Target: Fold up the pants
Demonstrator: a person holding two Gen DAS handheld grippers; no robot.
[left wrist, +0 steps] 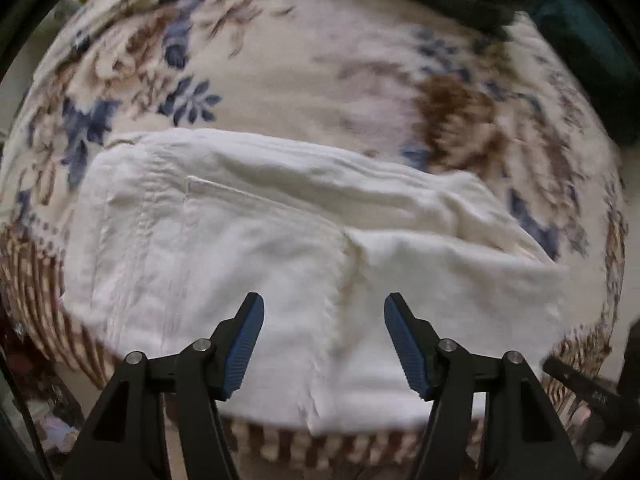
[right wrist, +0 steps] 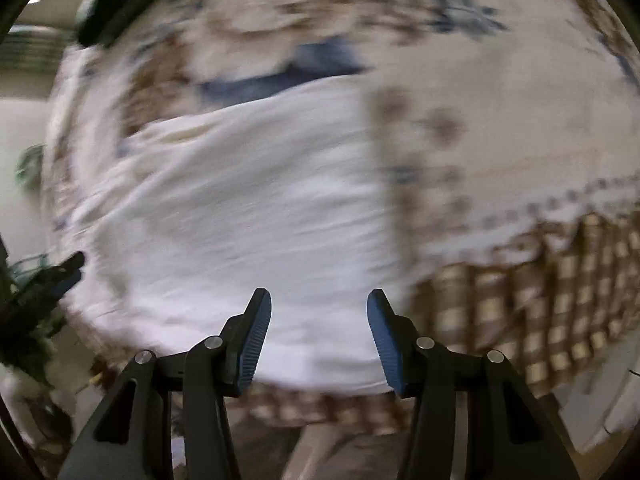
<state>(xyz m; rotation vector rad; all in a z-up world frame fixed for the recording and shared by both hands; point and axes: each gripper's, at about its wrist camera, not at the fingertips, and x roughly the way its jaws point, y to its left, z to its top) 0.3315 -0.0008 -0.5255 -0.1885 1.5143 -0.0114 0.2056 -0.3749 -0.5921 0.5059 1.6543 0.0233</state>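
Note:
White pants (left wrist: 280, 240) lie folded into a wide bundle on a floral bed cover (left wrist: 304, 72), near the bed's front edge. My left gripper (left wrist: 324, 304) hangs above the near part of the pants, pointing down, jaws open with nothing between the blue pads. In the right wrist view, which is blurred, the same white pants (right wrist: 240, 208) fill the middle. My right gripper (right wrist: 319, 300) is over their near edge, open and holding nothing. The other gripper (right wrist: 60, 276) shows dark at the left edge of that view, and the right one (left wrist: 580, 384) at the lower right of the left wrist view.
The bed cover's brown checked border (right wrist: 540, 300) hangs over the front edge of the bed. A dark teal and black cloth (left wrist: 560, 20) lies at the far right corner. Floor and clutter show below the bed edge (left wrist: 40, 400).

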